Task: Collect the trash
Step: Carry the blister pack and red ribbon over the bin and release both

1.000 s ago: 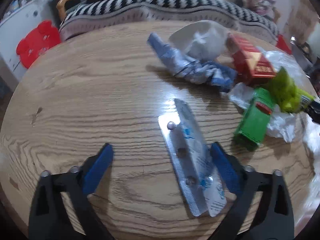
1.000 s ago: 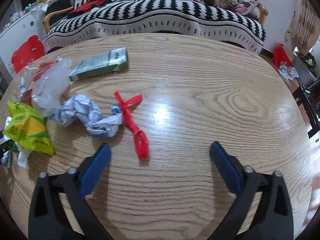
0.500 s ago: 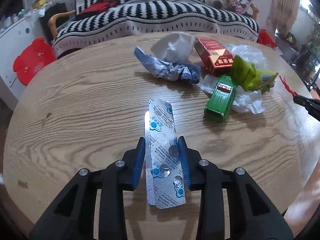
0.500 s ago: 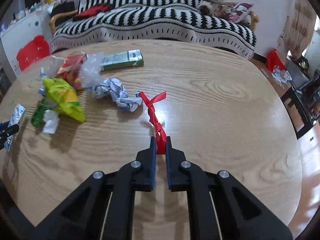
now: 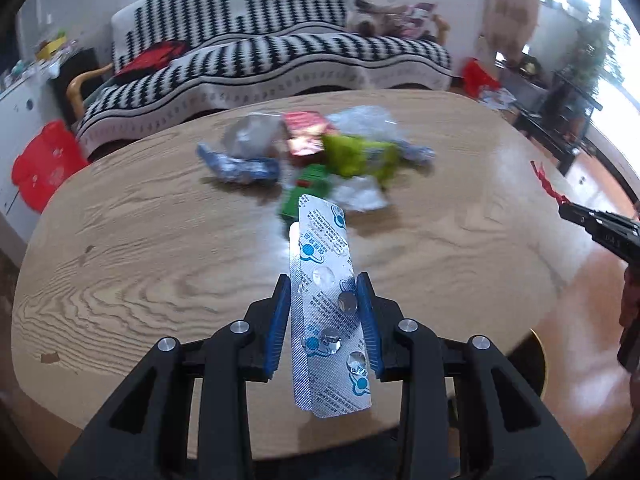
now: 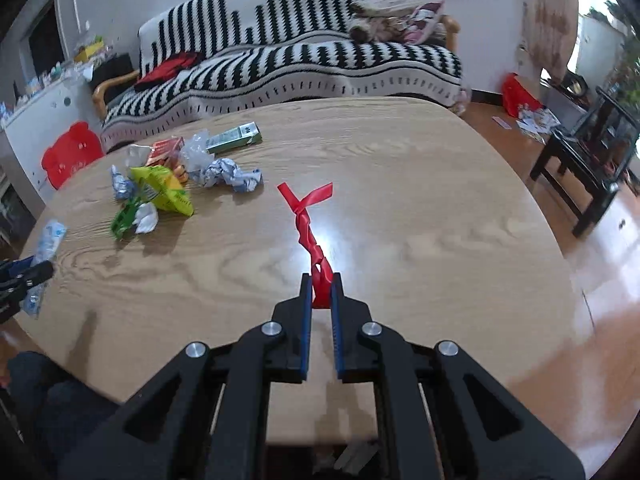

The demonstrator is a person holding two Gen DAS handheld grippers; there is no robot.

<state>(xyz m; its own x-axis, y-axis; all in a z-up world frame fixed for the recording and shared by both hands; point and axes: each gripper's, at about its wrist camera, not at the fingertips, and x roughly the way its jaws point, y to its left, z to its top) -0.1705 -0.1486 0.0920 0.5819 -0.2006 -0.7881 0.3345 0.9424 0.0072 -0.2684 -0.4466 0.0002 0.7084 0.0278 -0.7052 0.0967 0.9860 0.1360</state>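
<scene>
My left gripper (image 5: 323,280) is shut on two silver blister packs (image 5: 326,280), held lifted above the round wooden table (image 5: 140,248). In the right wrist view my right gripper (image 6: 320,278) is shut on the lower end of a twisted red ribbon (image 6: 306,216), which stands up from the jaws above the table (image 6: 420,208). The same ribbon (image 5: 546,184) shows at the right edge of the left wrist view. A heap of trash (image 5: 320,152) lies on the far side: crumpled blue-white paper, a red box, a green box and a yellow-green wrapper (image 6: 162,190).
A green carton (image 6: 234,138) lies beyond the heap. A black-and-white striped sofa (image 6: 300,52) stands behind the table. A red stool (image 5: 40,164) is at the left, and a dark chair (image 6: 588,160) on the wooden floor at the right.
Both grippers closed, the left on the blister packs and the right on the red ribbon. Both then rose and drew back from the table with their loads.
</scene>
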